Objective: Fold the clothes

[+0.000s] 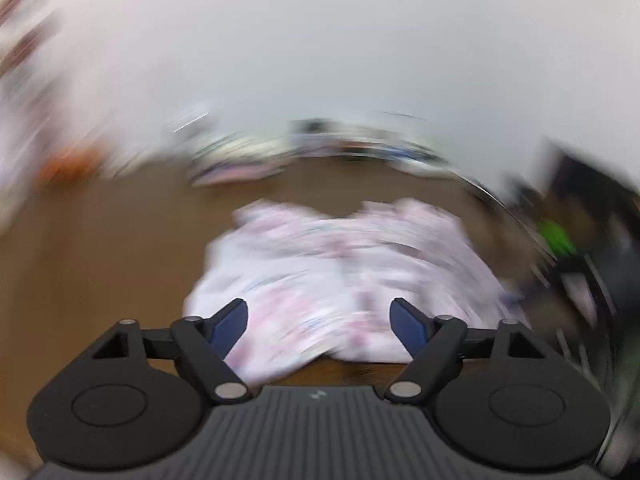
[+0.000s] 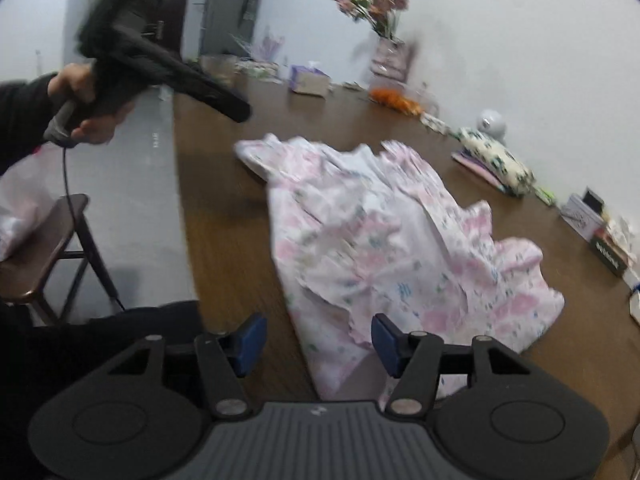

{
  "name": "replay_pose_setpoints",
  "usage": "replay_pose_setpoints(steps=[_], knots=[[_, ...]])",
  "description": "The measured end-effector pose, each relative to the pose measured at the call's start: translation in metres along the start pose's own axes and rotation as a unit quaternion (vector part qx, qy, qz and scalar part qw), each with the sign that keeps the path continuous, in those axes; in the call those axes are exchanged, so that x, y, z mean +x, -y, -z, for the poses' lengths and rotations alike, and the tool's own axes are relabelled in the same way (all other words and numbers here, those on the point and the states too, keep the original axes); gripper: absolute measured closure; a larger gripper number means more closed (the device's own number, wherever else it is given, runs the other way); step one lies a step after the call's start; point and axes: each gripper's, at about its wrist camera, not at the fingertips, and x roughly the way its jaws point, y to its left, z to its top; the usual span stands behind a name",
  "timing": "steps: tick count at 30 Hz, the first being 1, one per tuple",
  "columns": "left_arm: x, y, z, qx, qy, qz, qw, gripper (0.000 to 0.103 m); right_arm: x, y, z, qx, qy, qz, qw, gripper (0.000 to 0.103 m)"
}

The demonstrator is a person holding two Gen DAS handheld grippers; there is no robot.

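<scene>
1. My left claw (image 1: 318, 322) is wide open. Nothing is pinched between its blue pads (image 1: 230, 326).
2. My left camera is blurry. I can still see the pink flowery garment (image 1: 344, 276) lying on the brown wooden table (image 1: 100, 264), right past the pads.
3. My right claw (image 2: 318, 346) is partly open. Its pads (image 2: 250, 342) do not press on anything.
4. The near edge of the garment lies below the gap of my right claw.
5. The garment is crumpled and spread out in the middle of the table.
6. From the right camera, my left hand (image 2: 86, 102) holds its claw up above the table's far left edge, apart from the cloth.
7. A folded flowery cloth (image 2: 496, 164) sits near the wall.
8. A vase of pink flowers (image 2: 384, 28) stands at the back.
</scene>
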Motion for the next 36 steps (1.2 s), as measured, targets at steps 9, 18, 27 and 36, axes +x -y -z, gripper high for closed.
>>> replay_pose_setpoints(steps=[9, 18, 27, 36], knots=[[0.064, -0.033, 0.01, 0.148, -0.101, 0.093, 0.9794, 0.046, 0.023, 0.04, 0.006, 0.061, -0.007, -0.041, 0.997, 0.1], [0.041, -0.036, 0.01, 0.132, -0.163, 0.186, 0.9599, 0.101, -0.006, 0.052, 0.009, 0.091, -0.022, -0.154, 0.984, 0.102], [0.086, -0.061, -0.056, 0.141, -0.18, 0.23, 0.9459, 0.098, 0.005, 0.138, -0.017, 0.211, -0.071, -0.212, 0.952, 0.087], [0.119, -0.075, -0.037, 0.102, -0.174, 0.176, 0.9636, 0.066, -0.011, 0.132, -0.01, 0.207, -0.013, -0.039, 0.977, 0.069]])
